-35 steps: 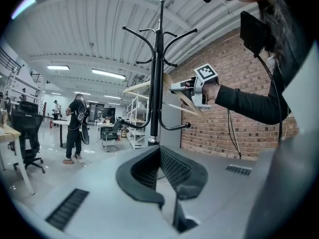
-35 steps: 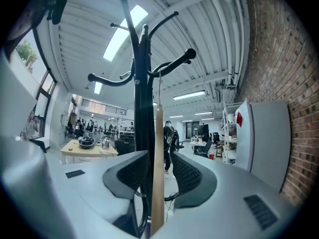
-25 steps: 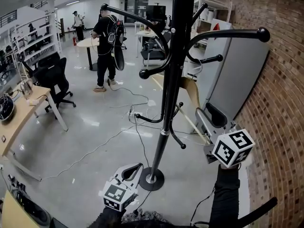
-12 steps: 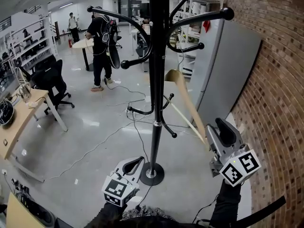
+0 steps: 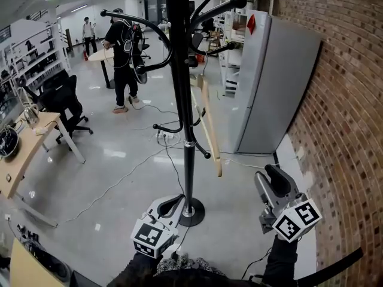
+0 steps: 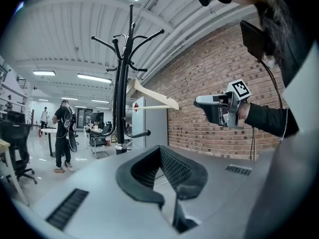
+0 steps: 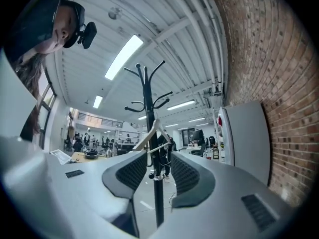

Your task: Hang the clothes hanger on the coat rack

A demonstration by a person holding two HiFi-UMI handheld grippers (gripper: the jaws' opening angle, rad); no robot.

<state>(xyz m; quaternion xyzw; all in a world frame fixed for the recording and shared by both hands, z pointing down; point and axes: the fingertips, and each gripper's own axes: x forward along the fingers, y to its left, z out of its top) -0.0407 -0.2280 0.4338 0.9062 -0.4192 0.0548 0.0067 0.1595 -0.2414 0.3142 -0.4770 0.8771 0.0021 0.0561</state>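
Hanging free on the coat rack (image 5: 178, 70), the hanger (image 5: 210, 133) could slip off if sth bumps the pole. Left gripper (image 5: 172, 202) & right gripper (image 5: 272, 177): jaws apart, nothing held.

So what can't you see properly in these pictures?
- Hanger hook: head view, hidden behind the coat rack pole and arms; which arm holds it is unclear.
- Coat rack top: head view, cut off by the top edge.
- Red label on the grey cabinet: head view, too small to read.
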